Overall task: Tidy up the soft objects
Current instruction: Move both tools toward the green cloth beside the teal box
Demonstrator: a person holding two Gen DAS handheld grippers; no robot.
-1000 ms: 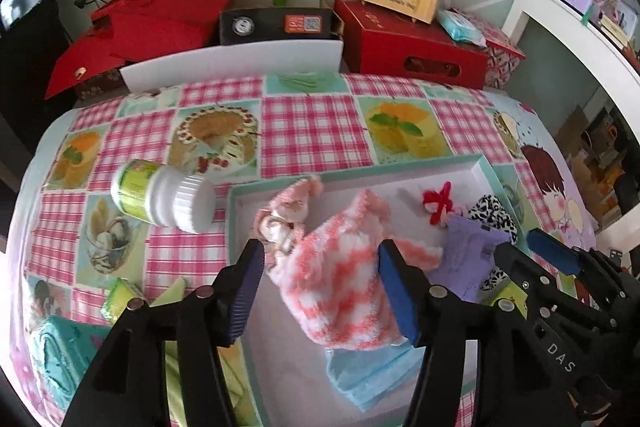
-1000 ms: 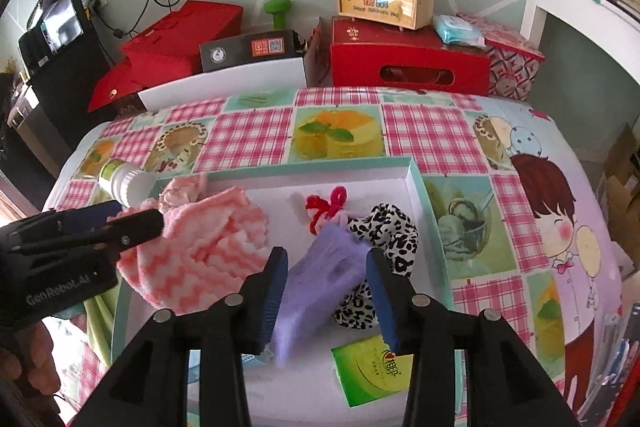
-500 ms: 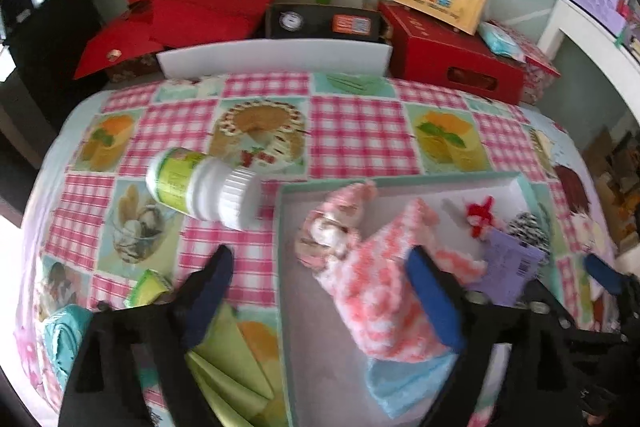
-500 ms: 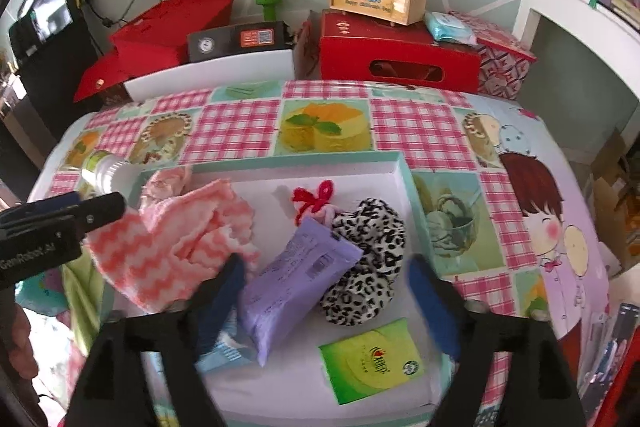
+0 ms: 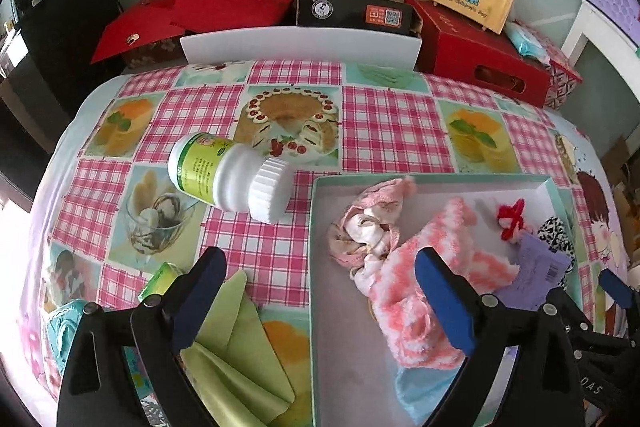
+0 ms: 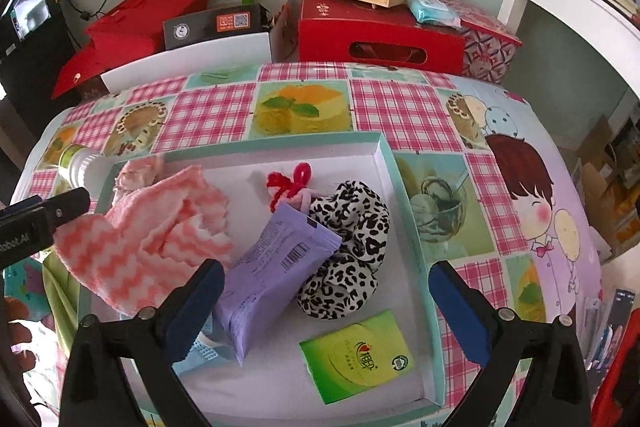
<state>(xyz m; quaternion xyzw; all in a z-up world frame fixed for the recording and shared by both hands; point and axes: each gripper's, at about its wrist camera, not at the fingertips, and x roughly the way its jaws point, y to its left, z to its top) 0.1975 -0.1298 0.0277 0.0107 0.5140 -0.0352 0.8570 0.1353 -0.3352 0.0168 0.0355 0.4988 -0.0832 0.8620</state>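
A shallow teal-rimmed tray (image 6: pixel 386 157) (image 5: pixel 314 211) holds the soft things: a pink-and-white zigzag towel (image 6: pixel 148 223) (image 5: pixel 432 291), a small pink doll (image 5: pixel 370 227), a purple tissue pack (image 6: pixel 276 267) (image 5: pixel 536 279), a leopard-print scrunchie (image 6: pixel 352 239), a red yarn bow (image 6: pixel 290 185) and a green tissue pack (image 6: pixel 358 355). My left gripper (image 5: pixel 320 303) is open and empty above the tray's left rim. My right gripper (image 6: pixel 328 311) is open and empty above the purple pack and scrunchie.
A white bottle with a green label (image 5: pixel 228 177) lies on the checked tablecloth left of the tray. A green cloth (image 5: pixel 236 355) and a teal item (image 5: pixel 60 327) lie at the front left. Red boxes (image 6: pixel 376 31) and a white board (image 5: pixel 300 45) stand behind the table.
Both grippers opened, letting go of the pink towel and the purple pack, which now lie in the tray. Both grippers pulled back; the left one shifted left.
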